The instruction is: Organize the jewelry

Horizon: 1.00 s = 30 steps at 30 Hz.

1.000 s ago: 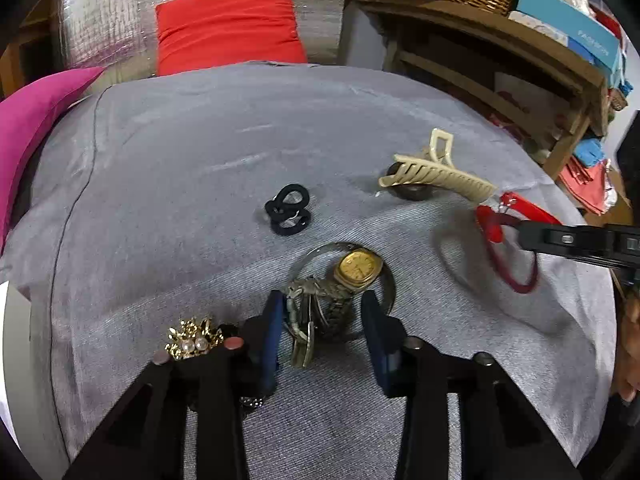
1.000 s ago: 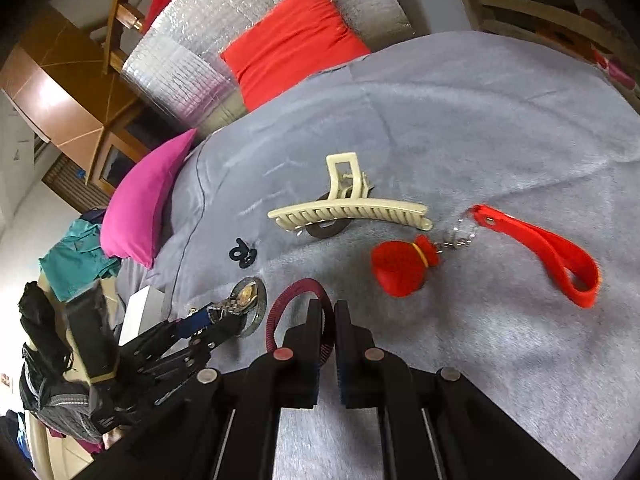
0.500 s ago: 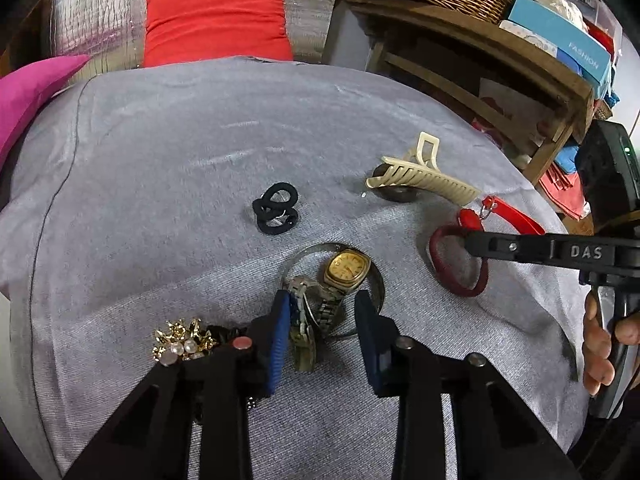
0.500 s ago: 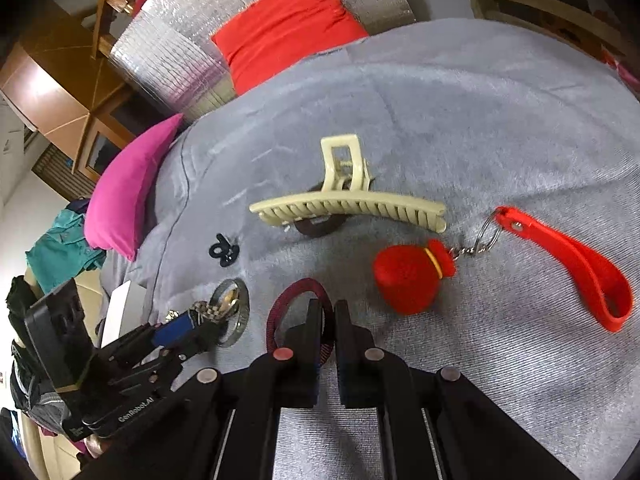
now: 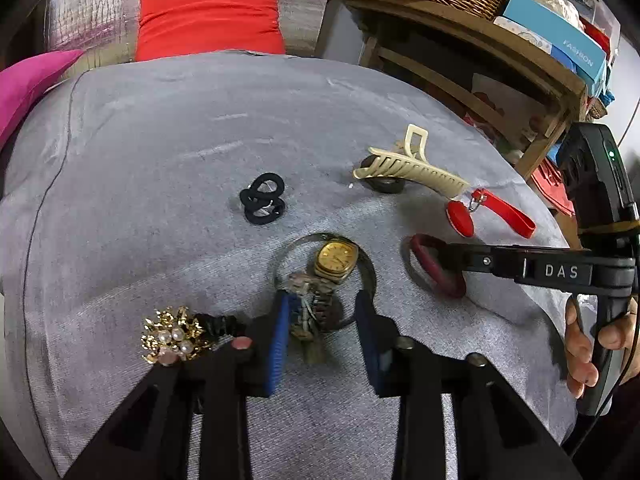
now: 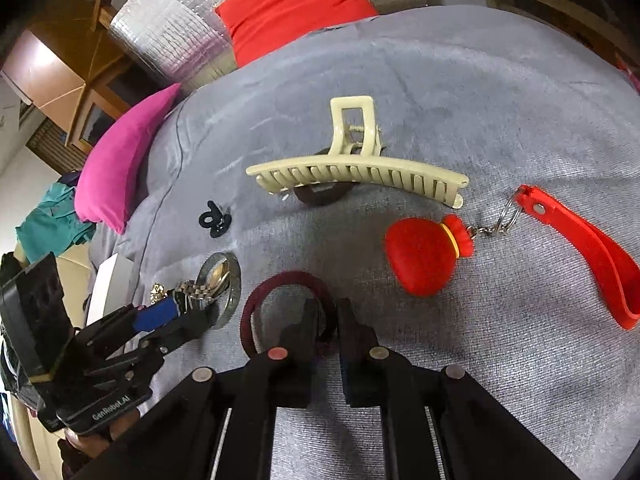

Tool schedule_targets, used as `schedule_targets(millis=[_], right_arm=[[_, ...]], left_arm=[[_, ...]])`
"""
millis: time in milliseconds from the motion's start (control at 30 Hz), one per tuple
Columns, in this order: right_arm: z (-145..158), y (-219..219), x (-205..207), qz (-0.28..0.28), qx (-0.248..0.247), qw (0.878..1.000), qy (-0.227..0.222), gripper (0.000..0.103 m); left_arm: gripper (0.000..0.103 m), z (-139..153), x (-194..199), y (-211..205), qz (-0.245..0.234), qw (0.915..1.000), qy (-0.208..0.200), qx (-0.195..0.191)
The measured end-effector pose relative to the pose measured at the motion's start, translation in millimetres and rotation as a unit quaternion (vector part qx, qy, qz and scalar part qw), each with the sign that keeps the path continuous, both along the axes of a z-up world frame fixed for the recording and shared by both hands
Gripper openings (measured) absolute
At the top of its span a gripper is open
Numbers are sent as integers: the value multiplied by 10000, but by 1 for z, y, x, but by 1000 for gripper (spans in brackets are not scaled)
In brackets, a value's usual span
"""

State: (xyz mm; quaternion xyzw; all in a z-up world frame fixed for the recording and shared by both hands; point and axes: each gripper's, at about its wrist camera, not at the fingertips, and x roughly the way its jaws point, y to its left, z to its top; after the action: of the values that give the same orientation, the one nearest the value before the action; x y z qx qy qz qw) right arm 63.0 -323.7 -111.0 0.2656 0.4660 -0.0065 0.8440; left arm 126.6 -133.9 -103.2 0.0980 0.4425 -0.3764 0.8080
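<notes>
The left claw (image 5: 322,330) stands parted around the watch (image 5: 335,257) band on the grey bed (image 5: 160,160), its pads not yet pressing; it should close squarely on the band. The right claw (image 6: 325,322), just easing apart, straddles the maroon hair tie (image 6: 256,308) lying beside the watch and should release it cleanly.

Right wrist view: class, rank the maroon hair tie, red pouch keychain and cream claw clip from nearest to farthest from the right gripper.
1. Maroon hair tie, at the right gripper's fingertips.
2. Red pouch keychain, ahead to the right.
3. Cream claw clip, farther up the grey cloth.
</notes>
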Motion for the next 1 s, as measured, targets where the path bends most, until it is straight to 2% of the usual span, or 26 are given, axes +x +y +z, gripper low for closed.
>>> schedule_targets(millis=[133,333,633,733,867,1000], right_arm=[[1,3,2,54,-147,9999,11,9],[14,1,-5,-22,-314,9992,-240,7],[31,-2,-18,-132,-317,9982,-490,7],[34,-1,-24,-157,-249,9981,-542,7],[42,8,-31,-118,-259,9972,-691,7],[51,11,-37,-143,-188,9960,-858,7]], left_arm=[[12,1,2,2,80,10000,7,-11],[11,14,-3,7,70,9994,-30,-339],[11,68,-31,24,-17,9939,-496,-985],[11,75,-38,29,-71,9922,-422,-1168],[10,85,-45,40,32,9910,-460,-1256],[10,98,-55,68,332,9888,-627,-1316]])
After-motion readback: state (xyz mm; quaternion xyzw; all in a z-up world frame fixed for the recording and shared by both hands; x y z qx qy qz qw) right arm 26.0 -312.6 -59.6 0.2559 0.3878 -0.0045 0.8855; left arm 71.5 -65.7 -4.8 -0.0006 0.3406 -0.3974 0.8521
